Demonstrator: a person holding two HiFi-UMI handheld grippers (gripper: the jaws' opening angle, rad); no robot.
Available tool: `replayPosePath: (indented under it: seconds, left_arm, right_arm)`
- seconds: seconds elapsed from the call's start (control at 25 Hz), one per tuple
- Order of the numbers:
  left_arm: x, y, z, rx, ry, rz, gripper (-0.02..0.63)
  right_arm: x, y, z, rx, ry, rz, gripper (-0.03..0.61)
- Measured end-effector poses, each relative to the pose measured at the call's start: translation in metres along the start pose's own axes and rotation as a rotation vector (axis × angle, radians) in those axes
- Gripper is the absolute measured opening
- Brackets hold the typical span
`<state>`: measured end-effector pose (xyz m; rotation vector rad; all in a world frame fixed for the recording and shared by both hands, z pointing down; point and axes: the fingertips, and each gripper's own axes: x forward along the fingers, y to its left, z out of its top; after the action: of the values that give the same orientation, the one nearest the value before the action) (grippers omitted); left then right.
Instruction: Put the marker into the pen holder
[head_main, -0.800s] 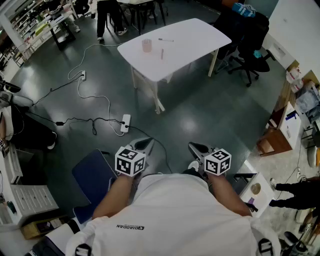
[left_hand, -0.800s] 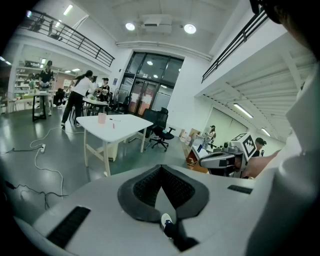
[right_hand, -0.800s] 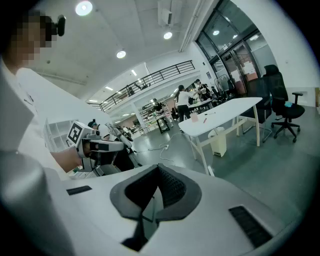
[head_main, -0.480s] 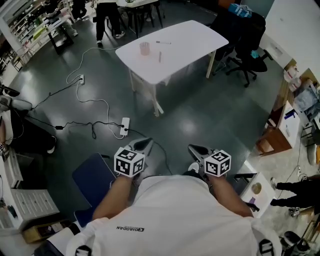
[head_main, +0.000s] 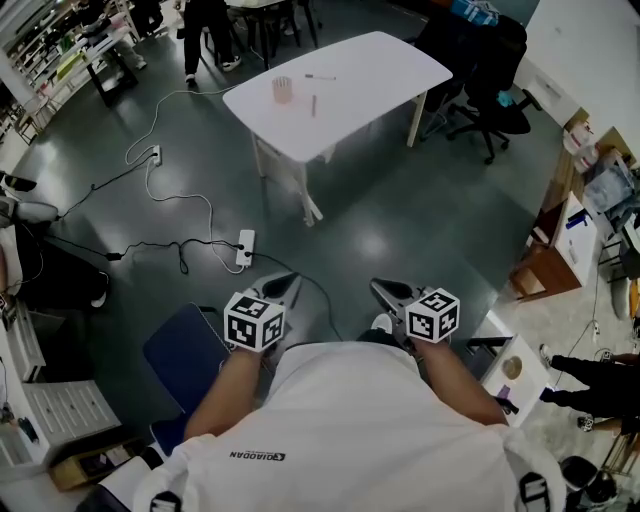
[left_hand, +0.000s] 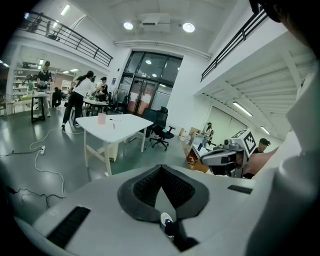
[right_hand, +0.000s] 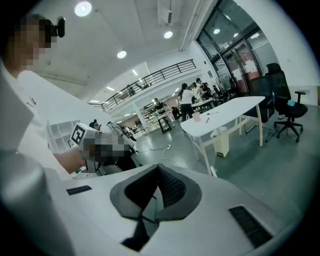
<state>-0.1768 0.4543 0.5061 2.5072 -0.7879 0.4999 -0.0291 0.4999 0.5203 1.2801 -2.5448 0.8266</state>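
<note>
A white table (head_main: 350, 80) stands far ahead across the grey floor. On it are a pink pen holder (head_main: 283, 89), upright, and a marker (head_main: 313, 105) lying flat to the holder's right. A second pen (head_main: 320, 77) lies farther back. My left gripper (head_main: 286, 284) and right gripper (head_main: 381, 289) are held close to the body, well short of the table, both shut and empty. In the left gripper view the pen holder (left_hand: 102, 118) shows small on the table (left_hand: 120, 125). The right gripper view shows the holder (right_hand: 197, 118) too.
Cables and a power strip (head_main: 247, 247) lie on the floor between me and the table. Black office chairs (head_main: 490, 95) stand right of the table. A blue seat (head_main: 185, 345) is at my left, and a wooden cabinet (head_main: 545, 270) at my right. People stand beyond the table.
The table has drifted slightly left and up in the head view. Both grippers stay shut in front of the body.
</note>
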Motion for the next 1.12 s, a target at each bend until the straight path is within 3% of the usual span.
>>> replayPosePath:
  seconds: [0.32, 0.64, 0.8, 0.92, 1.12]
  left_arm:
    - [0.032, 0.001, -0.007, -0.035, 0.048, -0.014, 0.026]
    - [0.087, 0.012, 0.018, -0.042, 0.093, 0.01, 0.026]
    - [0.13, 0.021, 0.045, -0.008, 0.108, 0.023, 0.026]
    - [0.158, 0.041, 0.083, 0.037, 0.085, 0.08, 0.026]
    - [0.202, 0.064, 0.139, 0.016, 0.05, 0.133, 0.026]
  right_arm:
    - [0.004, -0.018, 0.003, 0.006, 0.012, 0.013, 0.02]
    - [0.022, -0.096, 0.031, 0.089, -0.011, -0.016, 0.018]
    - [0.039, -0.144, 0.06, 0.096, -0.021, -0.007, 0.018]
    - [0.045, -0.18, 0.081, 0.073, -0.014, 0.008, 0.018]
    - [0.045, -0.243, 0.116, 0.065, -0.013, 0.016, 0.02]
